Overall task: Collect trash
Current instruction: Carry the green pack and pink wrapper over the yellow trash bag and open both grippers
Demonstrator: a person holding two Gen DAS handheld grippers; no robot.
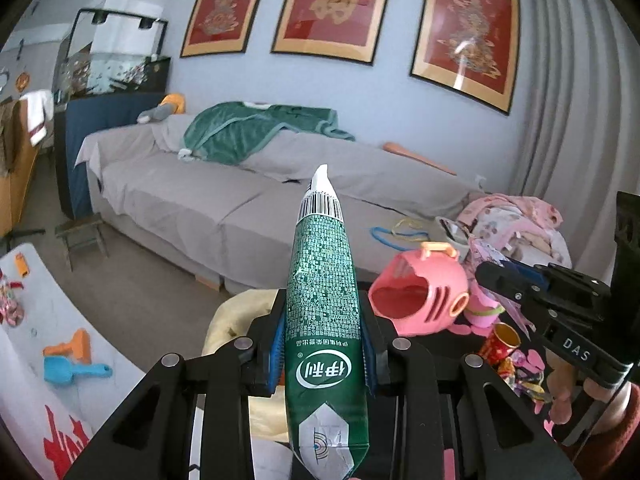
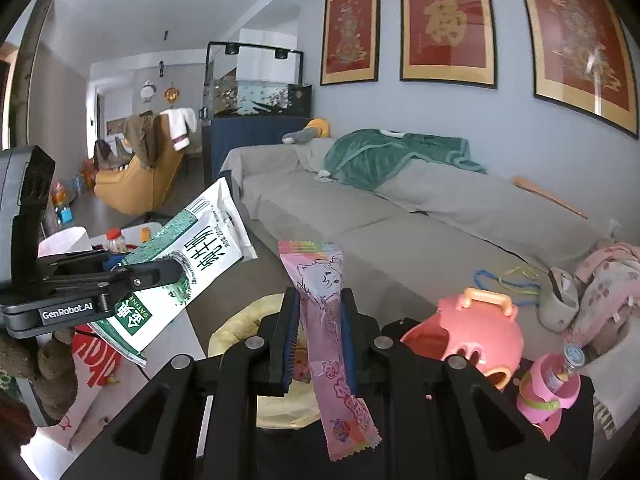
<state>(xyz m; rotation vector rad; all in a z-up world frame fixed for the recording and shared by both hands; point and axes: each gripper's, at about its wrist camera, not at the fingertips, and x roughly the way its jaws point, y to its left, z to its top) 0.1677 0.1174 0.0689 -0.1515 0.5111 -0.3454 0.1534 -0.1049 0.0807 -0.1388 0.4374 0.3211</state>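
From the left wrist camera, the left gripper point(image 1: 325, 354) pinches a flattened green milk carton point(image 1: 322, 300) between its blue pads; the carton stands up out of the jaws, covered in fine white print, with a white logo oval low down, a barcode band and a creased white tip at the top. It hangs in the air before the grey sofa point(image 1: 224, 208). At the right edge the right gripper point(image 1: 516, 284) shows side-on, beside a pink toy case point(image 1: 420, 300). From the right wrist camera, the right gripper point(image 2: 320, 336) is clamped on a long pink snack wrapper point(image 2: 326, 320), crinkled, with a cat drawing and a rainbow-striped top end. At left, the left gripper point(image 2: 152, 274) grips the milk carton point(image 2: 192, 256), tilted.
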